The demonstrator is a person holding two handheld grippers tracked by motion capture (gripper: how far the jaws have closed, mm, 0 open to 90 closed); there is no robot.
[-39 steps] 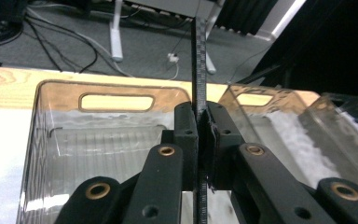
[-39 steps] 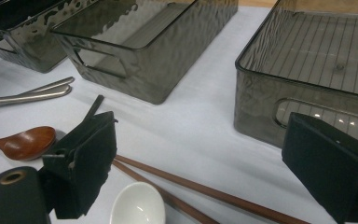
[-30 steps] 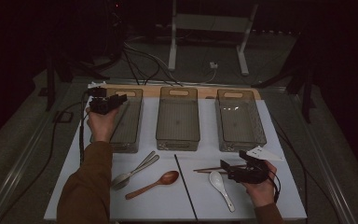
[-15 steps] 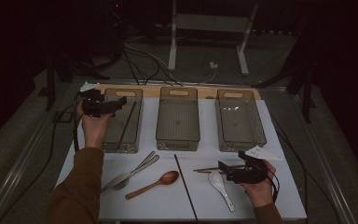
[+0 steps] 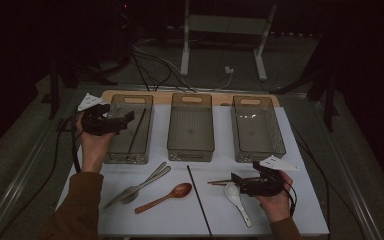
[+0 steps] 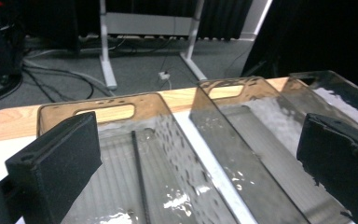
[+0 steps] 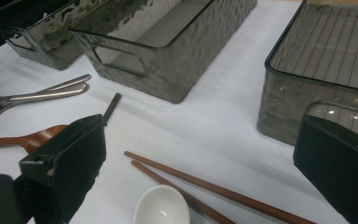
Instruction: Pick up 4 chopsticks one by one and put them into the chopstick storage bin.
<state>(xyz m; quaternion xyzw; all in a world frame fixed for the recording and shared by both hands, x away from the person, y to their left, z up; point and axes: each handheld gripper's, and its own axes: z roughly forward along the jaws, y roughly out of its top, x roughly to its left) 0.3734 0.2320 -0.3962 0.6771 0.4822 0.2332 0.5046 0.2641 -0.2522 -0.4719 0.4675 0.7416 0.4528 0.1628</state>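
Since the black chopstick is lying inside the left bin, leaning along its length, my left gripper is hanging over that bin with its jaws having just been opening, nothing between them. Meanwhile I am holding my right gripper low over the brown chopsticks beside the white spoon, jaws spread wide and empty, lining up a pick for sorting.

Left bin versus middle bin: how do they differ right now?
The left bin holds one black chopstick lying lengthwise; the middle bin looks empty. The open left gripper hovers over the left bin; nothing hovers over the middle bin. Both are smoky transparent plastic, equally sized, with handle cutouts.
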